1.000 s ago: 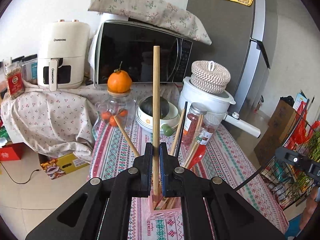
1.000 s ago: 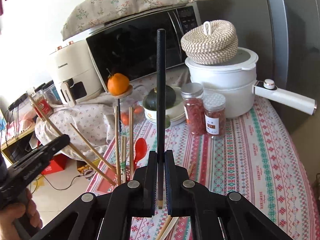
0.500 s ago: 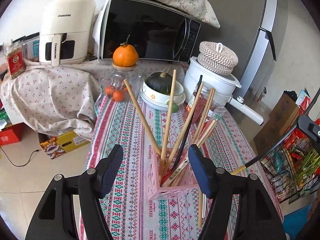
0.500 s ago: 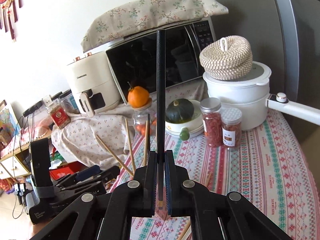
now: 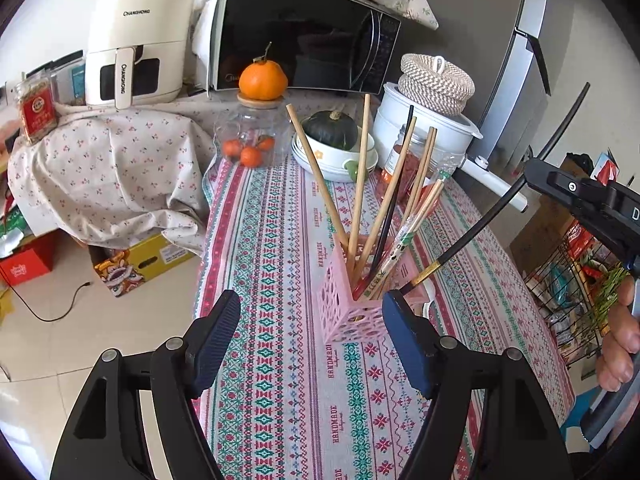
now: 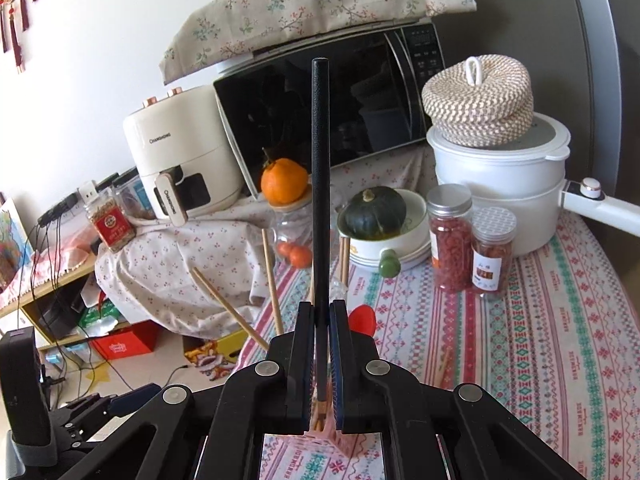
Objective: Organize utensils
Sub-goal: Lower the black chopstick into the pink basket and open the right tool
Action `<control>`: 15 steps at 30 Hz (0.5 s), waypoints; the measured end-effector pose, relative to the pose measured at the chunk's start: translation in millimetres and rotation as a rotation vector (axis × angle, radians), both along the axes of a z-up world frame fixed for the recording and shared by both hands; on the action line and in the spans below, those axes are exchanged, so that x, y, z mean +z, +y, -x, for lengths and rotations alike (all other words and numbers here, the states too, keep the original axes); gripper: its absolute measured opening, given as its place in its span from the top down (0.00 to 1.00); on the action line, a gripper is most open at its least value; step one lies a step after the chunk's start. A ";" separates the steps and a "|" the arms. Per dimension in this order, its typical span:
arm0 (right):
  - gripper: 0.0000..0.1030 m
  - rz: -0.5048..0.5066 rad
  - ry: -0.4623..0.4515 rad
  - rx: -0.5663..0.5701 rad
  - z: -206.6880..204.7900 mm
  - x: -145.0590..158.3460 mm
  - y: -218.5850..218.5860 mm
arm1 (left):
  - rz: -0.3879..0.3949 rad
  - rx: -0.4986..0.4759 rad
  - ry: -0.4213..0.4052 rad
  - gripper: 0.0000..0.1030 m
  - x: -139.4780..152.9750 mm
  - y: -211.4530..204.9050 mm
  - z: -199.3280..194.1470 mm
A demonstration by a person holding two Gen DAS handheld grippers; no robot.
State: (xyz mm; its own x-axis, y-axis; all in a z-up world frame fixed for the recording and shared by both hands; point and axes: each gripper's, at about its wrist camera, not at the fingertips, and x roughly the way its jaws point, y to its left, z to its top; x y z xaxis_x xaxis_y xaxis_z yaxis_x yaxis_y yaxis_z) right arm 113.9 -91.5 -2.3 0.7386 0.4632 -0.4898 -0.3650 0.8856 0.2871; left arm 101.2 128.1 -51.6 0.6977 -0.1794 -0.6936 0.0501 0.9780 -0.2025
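Right fingers [image 6: 320,356] clamp black chopstick [image 6: 321,208] at frame centre; left gripper [image 5: 312,336] gapes empty; tip may miss pink holder [image 5: 352,316].

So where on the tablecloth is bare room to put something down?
Bare cloth lies left of the pink holder, toward the table edge, and in front of it by the left gripper. Crowded behind: glass jar, squash bowl, spice jars.

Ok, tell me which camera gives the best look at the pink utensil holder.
Left wrist view: the pink utensil holder stands in full on the tablecloth, chopsticks fanning out of it. The right wrist view shows only a pink sliver below the right claw, shut on the black chopstick.
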 end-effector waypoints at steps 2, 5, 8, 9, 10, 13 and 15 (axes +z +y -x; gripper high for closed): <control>0.92 -0.023 0.020 0.011 -2.9 -4.7 0.8 | 0.001 -0.011 0.007 0.26 -0.9 -2.3 -0.5; 0.80 -0.046 0.029 0.011 -3.1 -5.0 -3.7 | 0.001 -0.028 0.019 0.25 -2.3 -8.1 -1.1; 0.68 -0.050 0.010 -0.004 0.8 -0.7 -13.1 | 0.006 -0.048 0.033 0.25 -4.2 -14.3 -0.1; 0.65 -0.052 0.006 -0.010 2.3 0.8 -17.3 | 0.006 -0.055 0.037 0.25 -4.9 -16.3 0.5; 0.62 -0.056 0.002 -0.016 3.6 2.4 -21.8 | 0.006 -0.062 0.041 0.24 -5.6 -18.8 1.2; 0.57 -0.073 -0.004 -0.034 8.1 5.9 -38.0 | 0.002 -0.081 0.046 0.24 -6.9 -25.2 3.4; 0.54 -0.077 -0.011 -0.046 11.5 8.0 -49.3 | -0.003 -0.091 0.047 0.24 -7.6 -29.8 4.6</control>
